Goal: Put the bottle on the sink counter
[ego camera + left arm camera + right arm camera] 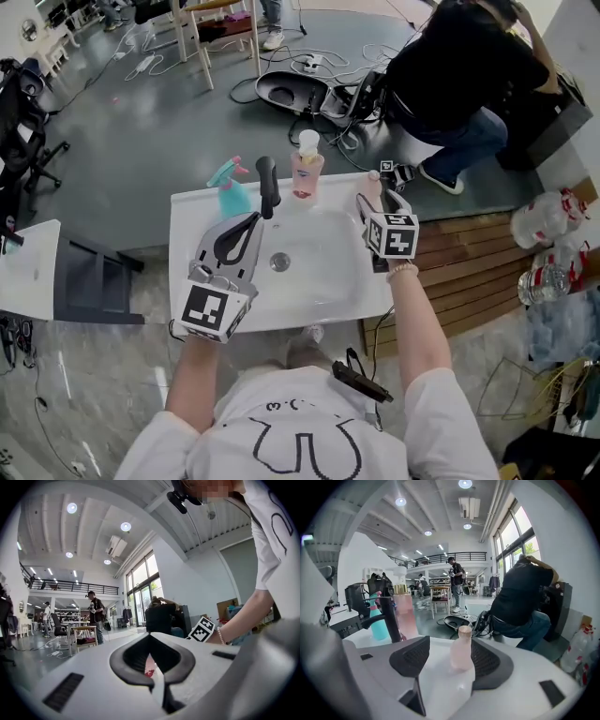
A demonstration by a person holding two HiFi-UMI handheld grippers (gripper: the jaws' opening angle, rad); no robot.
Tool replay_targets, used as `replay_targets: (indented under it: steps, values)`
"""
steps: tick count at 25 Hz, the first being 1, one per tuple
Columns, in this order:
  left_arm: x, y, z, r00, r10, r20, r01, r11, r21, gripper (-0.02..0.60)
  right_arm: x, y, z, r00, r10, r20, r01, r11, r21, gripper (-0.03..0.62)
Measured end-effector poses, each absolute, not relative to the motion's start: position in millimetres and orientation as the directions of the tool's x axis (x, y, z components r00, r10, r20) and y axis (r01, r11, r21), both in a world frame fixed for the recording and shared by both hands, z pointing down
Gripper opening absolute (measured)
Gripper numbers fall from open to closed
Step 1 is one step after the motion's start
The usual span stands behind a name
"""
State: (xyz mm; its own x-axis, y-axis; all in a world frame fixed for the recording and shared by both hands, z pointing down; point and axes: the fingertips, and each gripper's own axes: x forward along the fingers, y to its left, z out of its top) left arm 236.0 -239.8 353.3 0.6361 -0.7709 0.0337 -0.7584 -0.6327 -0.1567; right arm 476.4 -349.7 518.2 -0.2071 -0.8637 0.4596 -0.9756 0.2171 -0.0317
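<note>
A small pink bottle (461,649) with a tan cap stands upright on the white sink counter (187,234), at its far right corner. My right gripper (449,662) is open, with a jaw on each side of the bottle and neither pad pressing on it. In the head view the bottle (373,186) shows just beyond the right gripper (380,200). My left gripper (253,221) hovers over the left side of the basin, shut and empty. In its own view the left gripper (150,639) points out across the room.
A black faucet (267,185) rises at the back of the basin. A teal spray bottle (230,190) stands to its left and a pink pump bottle (307,169) to its right. A person (459,75) crouches beyond the counter among cables. Wooden slats (478,272) lie to the right.
</note>
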Motion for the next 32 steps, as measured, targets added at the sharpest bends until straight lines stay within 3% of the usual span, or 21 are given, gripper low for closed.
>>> replay_targets:
  steps: [6,8,13,32]
  values:
    - [219.8,-200.8,339.6,0.657,-0.754,0.004,-0.746,-0.651,-0.143,0.008,454.3,-301.6,483.9,-0.216,-0.883,0.417,-0.976,0.212,-0.055,0.258]
    - [214.0,-186.4,336.1,0.664,-0.748,-0.007,-0.742,-0.657,-0.132,0.008,447.0,-283.3,472.9,-0.202,-0.892,0.405,-0.978,0.205,-0.039,0.173]
    - [202.3,-150.1,328.7,0.681,-0.732,-0.026,-0.727,-0.672,-0.142,0.008,429.4,-235.6,450.4,-0.178,-0.910,0.375,-0.981,0.195,0.007,0.040]
    - [143.1,-90.4,303.0,0.645,-0.757,-0.103,-0.764,-0.633,-0.129,0.008,376.3,-118.1,391.1,-0.172,-0.950,0.259,-0.974,0.203,0.099,0.029]
